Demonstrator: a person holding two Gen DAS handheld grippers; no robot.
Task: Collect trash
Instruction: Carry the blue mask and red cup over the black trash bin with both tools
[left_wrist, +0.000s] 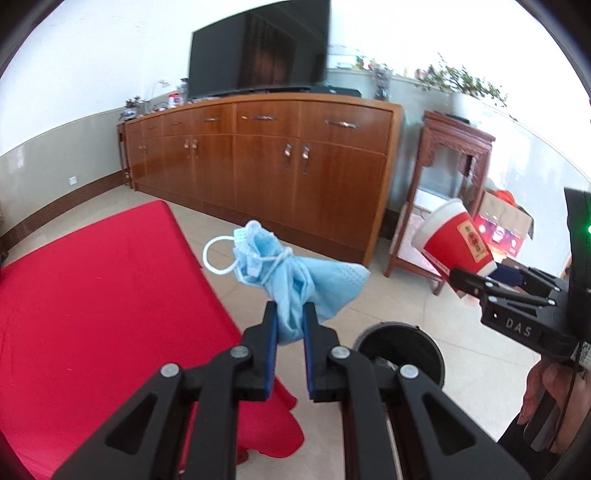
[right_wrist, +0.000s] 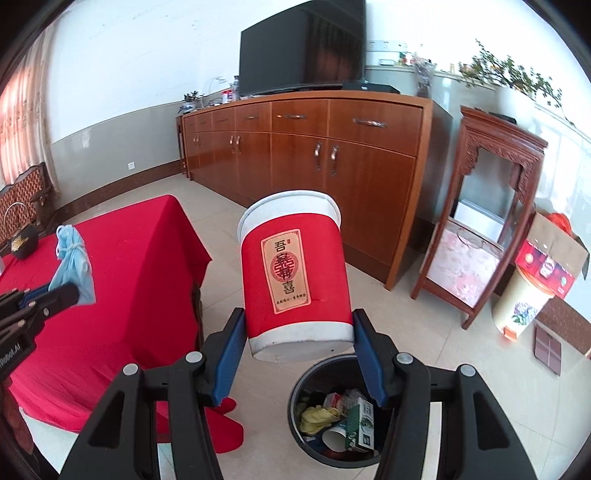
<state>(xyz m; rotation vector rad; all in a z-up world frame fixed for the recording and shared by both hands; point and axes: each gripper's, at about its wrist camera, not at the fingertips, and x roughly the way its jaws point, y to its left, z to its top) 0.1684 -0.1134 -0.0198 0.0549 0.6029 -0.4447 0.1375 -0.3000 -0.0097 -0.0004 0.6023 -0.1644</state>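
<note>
Left gripper (left_wrist: 290, 315): jaws pinched tight on a crumpled blue face mask (left_wrist: 291, 266) — held in the air past the edge of the red tablecloth (left_wrist: 92, 295).
Right gripper (right_wrist: 299, 332): pads clamped on the base of a red paper cup (right_wrist: 295, 273).
Bin (right_wrist: 314, 380): black, on the tiled floor just below the cup — cartons and wrappers inside.

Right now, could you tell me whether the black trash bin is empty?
Not empty: the black trash bin holds a carton, a cup and yellow wrappers.
</note>
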